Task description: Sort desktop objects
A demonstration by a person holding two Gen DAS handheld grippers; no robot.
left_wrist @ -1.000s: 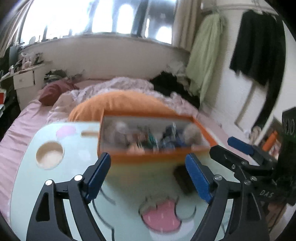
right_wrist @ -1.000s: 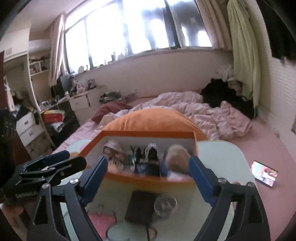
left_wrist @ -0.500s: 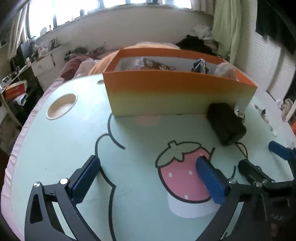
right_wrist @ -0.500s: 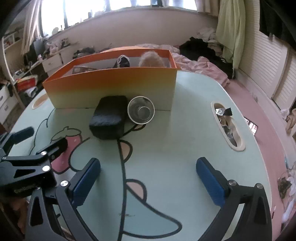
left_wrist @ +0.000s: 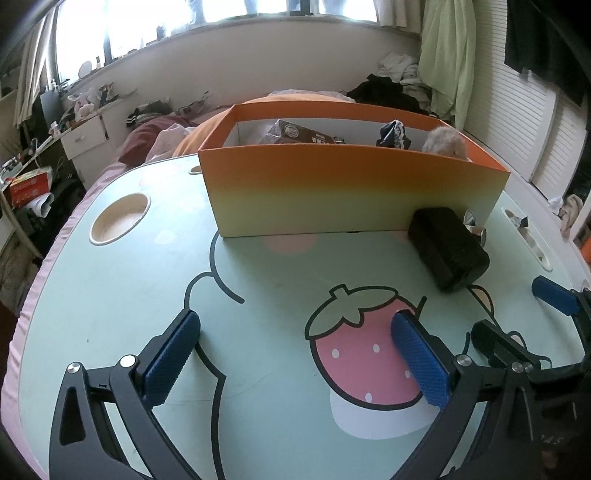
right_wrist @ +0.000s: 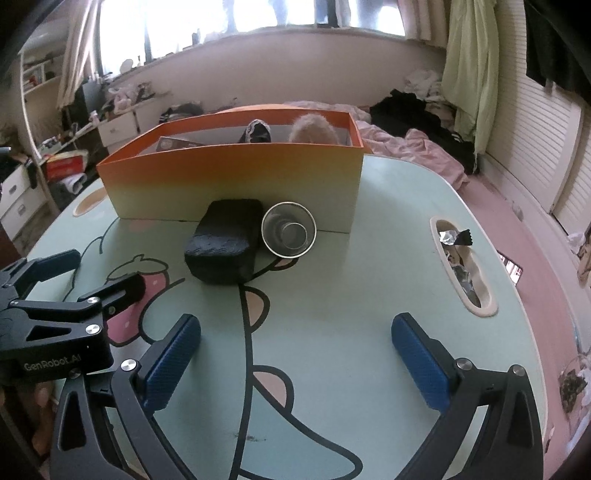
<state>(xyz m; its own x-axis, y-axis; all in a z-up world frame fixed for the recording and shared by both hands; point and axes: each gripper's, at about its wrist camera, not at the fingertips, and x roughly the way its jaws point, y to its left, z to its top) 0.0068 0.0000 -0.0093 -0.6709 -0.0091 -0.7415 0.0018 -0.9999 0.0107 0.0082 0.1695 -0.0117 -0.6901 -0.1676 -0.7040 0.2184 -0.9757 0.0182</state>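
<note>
I see a bedroom. Bright windows [right_wrist: 258, 14] span the far wall above a cluttered sill. A bed [right_wrist: 424, 147] with pink bedding lies beyond. White louvered doors [right_wrist: 532, 147] stand right; white drawers [left_wrist: 86, 138] left.

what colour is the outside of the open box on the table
The box fades from orange at the rim to pale yellow at the base; the right wrist view shows it best.

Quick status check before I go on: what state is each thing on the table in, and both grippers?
orange box: upright, open-topped, things already inside.
black case: lying flat outside the box, against its front wall.
clear cup: tipped on its side, mouth toward the camera, empty.
left gripper: open, nothing between its fingers.
right gripper: open, nothing between its fingers.
</note>
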